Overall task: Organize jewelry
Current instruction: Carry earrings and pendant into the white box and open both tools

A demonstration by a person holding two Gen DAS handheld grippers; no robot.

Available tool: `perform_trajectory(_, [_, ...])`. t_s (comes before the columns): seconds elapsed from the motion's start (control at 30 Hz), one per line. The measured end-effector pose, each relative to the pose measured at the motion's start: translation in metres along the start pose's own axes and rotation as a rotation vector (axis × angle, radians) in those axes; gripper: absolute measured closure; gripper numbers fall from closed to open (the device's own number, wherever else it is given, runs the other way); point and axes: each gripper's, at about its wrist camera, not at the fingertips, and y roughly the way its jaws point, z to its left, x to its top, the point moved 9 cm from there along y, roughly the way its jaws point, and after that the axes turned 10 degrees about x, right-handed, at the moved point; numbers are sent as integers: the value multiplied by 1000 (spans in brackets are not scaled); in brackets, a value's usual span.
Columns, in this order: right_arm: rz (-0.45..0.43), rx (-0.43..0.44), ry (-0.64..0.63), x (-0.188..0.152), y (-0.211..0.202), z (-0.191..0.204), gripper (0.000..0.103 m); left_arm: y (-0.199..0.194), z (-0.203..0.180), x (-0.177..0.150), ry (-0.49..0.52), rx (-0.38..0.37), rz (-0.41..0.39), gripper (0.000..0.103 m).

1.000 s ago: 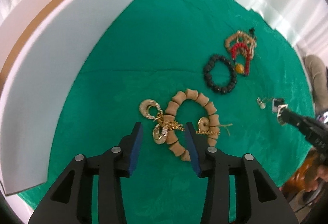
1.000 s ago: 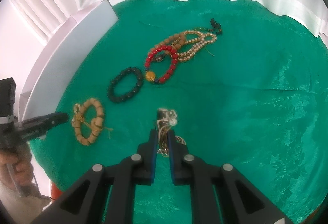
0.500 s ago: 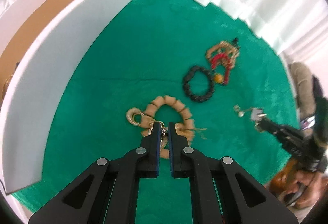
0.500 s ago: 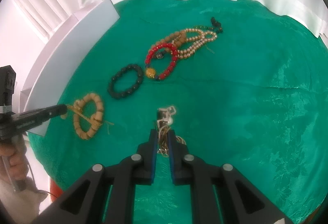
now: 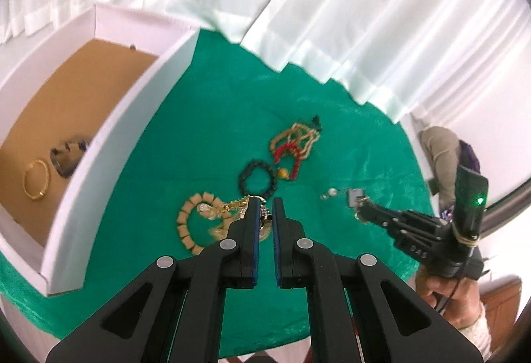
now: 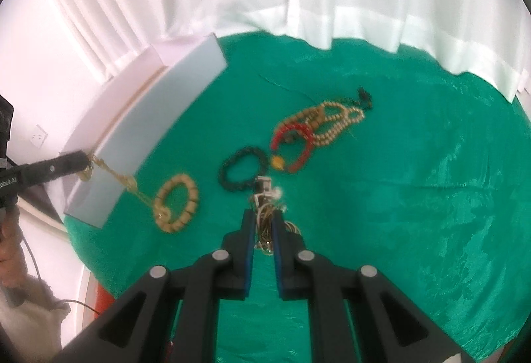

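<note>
My left gripper is shut on a gold chain with gold rings on it, held up above the green cloth. In the right wrist view that chain slants from the left gripper down to a tan wooden bracelet lying on the cloth. My right gripper is shut on a bundle of thin chains with a silver tag and a pearl, also lifted. A black bead bracelet, a red bead bracelet and a tan bead necklace lie farther back.
A white box with a brown floor stands at the left, holding a gold bangle and a dark ring-shaped piece. White curtains hang behind the green cloth. A hand holds the right gripper past the table's edge.
The left gripper closed on the gold chain beside the wooden bracelet and rose with it. The right gripper rose too, its chain bundle still held.
</note>
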Motion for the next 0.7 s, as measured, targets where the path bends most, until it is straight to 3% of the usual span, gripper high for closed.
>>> perform_trajectory(0.37, [18, 83, -87, 31, 1, 65, 93, -49, 56, 20, -61, 96, -76, 98])
perform_trajectory(0.7, [-8, 215, -241, 99, 21, 183, 93, -93, 167, 70, -190, 252, -181, 98])
